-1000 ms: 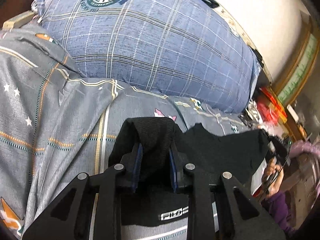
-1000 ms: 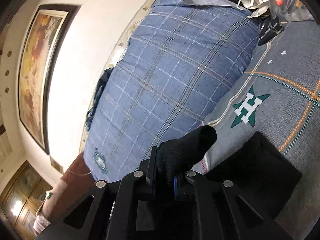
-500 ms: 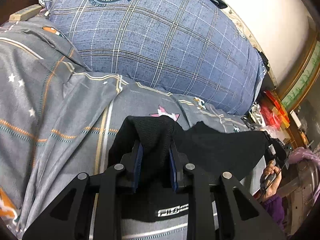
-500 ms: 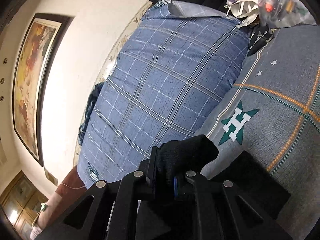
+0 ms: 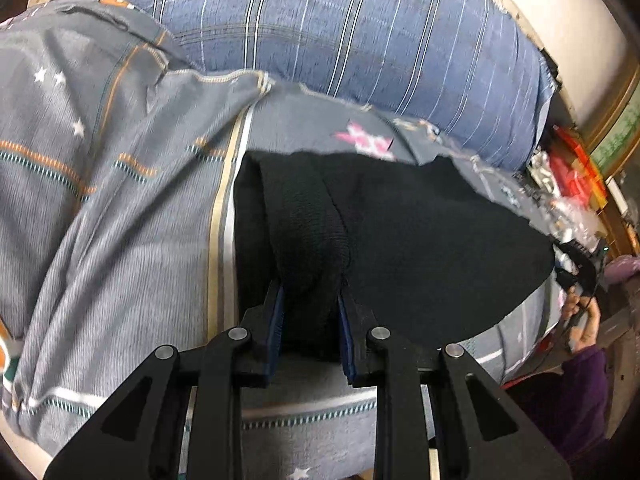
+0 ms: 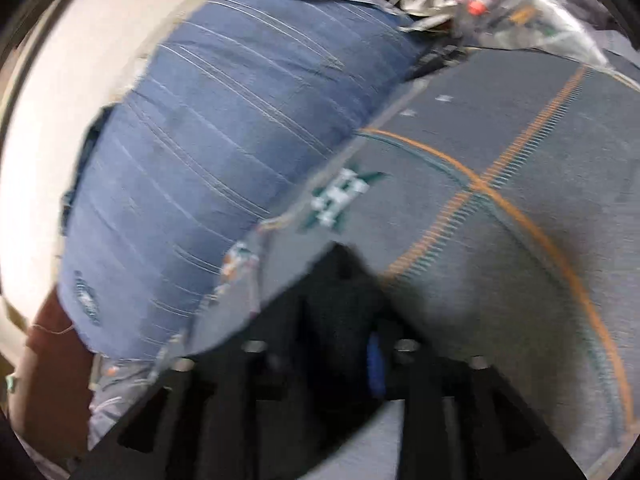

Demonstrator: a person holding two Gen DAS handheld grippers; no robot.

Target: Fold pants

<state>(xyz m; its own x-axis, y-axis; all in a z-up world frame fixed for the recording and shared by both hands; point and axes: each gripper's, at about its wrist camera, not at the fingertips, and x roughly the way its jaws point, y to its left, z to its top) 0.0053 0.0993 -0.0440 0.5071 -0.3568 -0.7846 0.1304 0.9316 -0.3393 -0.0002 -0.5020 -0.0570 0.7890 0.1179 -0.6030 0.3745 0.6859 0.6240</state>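
Note:
The black pants [image 5: 420,240] are held stretched above a grey patterned bedspread [image 5: 120,200]. My left gripper [image 5: 311,304] is shut on a bunched black corner of the pants at the left end. In the right wrist view, which is blurred, my right gripper [image 6: 340,344] is shut on another black corner of the pants [image 6: 340,292] low over the bedspread [image 6: 500,240]. The right gripper also shows at the far right of the left wrist view [image 5: 576,264], held by a hand.
A big blue plaid pillow [image 5: 360,40] lies along the back of the bed, also in the right wrist view [image 6: 220,160]. Clutter in red and clear plastic [image 5: 568,176] sits at the pillow's far end. A pale wall [image 6: 60,100] rises behind.
Both grippers have moved forward and down towards the bedspread with the pants. The pants now spread wider between them. The right wrist view has swung and blurred.

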